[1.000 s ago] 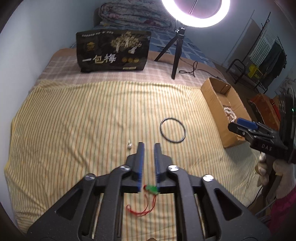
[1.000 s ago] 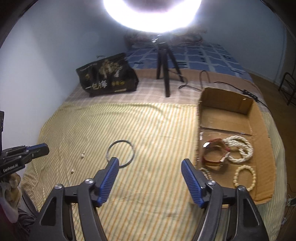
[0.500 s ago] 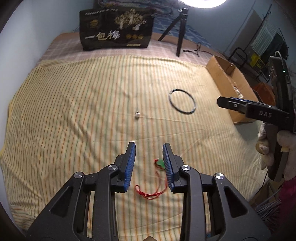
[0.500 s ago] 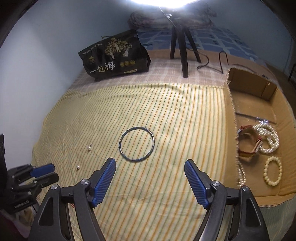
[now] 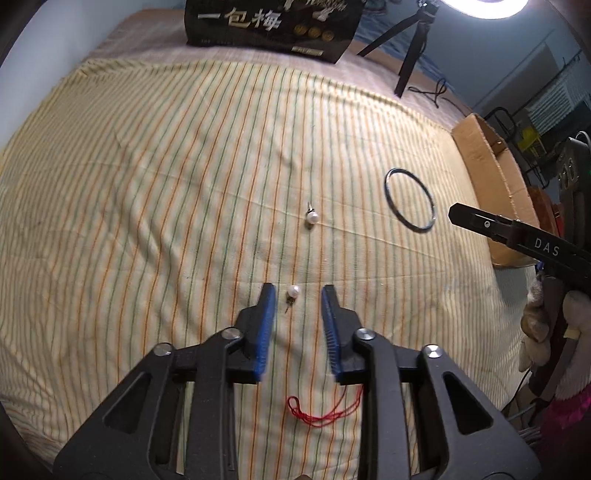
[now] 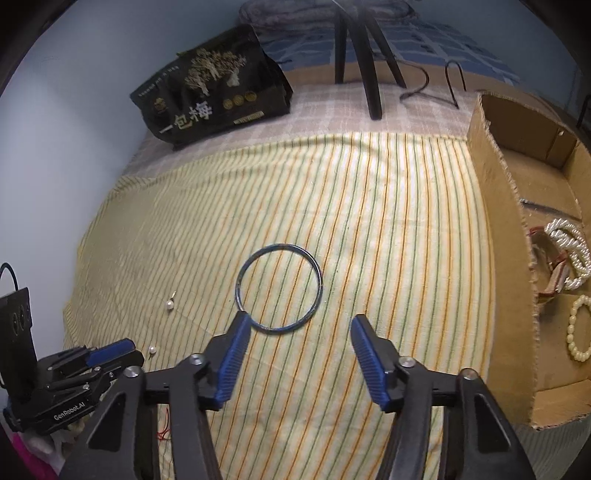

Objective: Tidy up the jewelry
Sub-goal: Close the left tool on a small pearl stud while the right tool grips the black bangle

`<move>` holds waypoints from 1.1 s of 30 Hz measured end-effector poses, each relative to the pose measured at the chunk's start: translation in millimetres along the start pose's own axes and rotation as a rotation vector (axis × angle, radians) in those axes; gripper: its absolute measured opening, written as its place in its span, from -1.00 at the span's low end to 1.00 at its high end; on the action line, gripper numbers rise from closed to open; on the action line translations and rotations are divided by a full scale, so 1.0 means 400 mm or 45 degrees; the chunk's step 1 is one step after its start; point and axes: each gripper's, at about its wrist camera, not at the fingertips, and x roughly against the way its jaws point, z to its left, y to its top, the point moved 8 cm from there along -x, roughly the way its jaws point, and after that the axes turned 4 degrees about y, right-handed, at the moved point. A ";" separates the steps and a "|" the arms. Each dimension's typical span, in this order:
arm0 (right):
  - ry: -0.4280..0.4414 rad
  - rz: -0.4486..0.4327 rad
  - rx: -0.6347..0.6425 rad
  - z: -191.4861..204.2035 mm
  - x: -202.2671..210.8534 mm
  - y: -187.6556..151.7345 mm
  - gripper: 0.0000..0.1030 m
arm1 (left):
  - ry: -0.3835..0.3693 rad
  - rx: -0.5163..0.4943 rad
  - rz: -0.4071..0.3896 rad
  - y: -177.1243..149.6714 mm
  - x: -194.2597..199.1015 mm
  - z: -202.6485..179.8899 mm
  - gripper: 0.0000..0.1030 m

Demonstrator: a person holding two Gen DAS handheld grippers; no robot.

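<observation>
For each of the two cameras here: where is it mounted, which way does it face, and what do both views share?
Left wrist: sits on the left gripper, looks forward and down at the striped cloth; its open jaws flank a pearl earring; the right gripper and gloved hand show at right.
Right wrist: sits on the right gripper, faces the bangle, box at right; open jaws, left gripper at lower left.
Shared: bangle, both earrings, black bag, tripod, box.

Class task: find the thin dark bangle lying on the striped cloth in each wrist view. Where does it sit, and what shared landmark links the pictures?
Left wrist view: bangle right of centre, near the cardboard box.
Right wrist view: bangle at centre, just ahead of the right gripper.
Shared landmark: the black bag at the cloth's far edge.
</observation>
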 end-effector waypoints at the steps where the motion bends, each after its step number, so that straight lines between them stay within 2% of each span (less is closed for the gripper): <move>1: 0.000 0.006 -0.009 -0.001 -0.006 0.001 0.01 | 0.007 -0.001 0.003 0.001 -0.005 0.000 -0.58; 8: -0.020 0.013 -0.042 -0.016 -0.027 0.006 -0.18 | 0.041 -0.005 0.006 0.018 -0.030 0.006 -0.58; 10: -0.025 0.013 -0.045 -0.018 -0.030 0.006 -0.20 | 0.054 -0.014 0.010 0.018 -0.039 0.003 -0.65; 14: -0.027 0.015 -0.050 -0.018 -0.037 0.010 -0.25 | 0.079 -0.032 0.005 0.019 -0.048 -0.001 -0.65; 21: -0.033 0.018 -0.051 -0.014 -0.054 0.022 -0.35 | 0.110 -0.043 -0.001 0.020 -0.056 0.006 -0.87; 24: -0.057 0.022 -0.042 -0.012 -0.066 0.024 -0.42 | 0.108 -0.045 -0.002 0.022 -0.059 0.007 -0.87; 27: -0.115 0.027 0.017 -0.004 -0.080 0.022 -0.55 | 0.102 -0.040 -0.004 0.025 -0.060 0.007 -0.88; 29: -0.154 0.019 0.063 0.003 -0.081 0.021 -0.85 | 0.091 -0.022 -0.005 0.029 -0.058 0.010 -0.88; 33: -0.160 -0.003 0.107 0.016 -0.076 0.023 -0.96 | 0.084 0.002 -0.012 0.036 -0.047 0.019 -0.88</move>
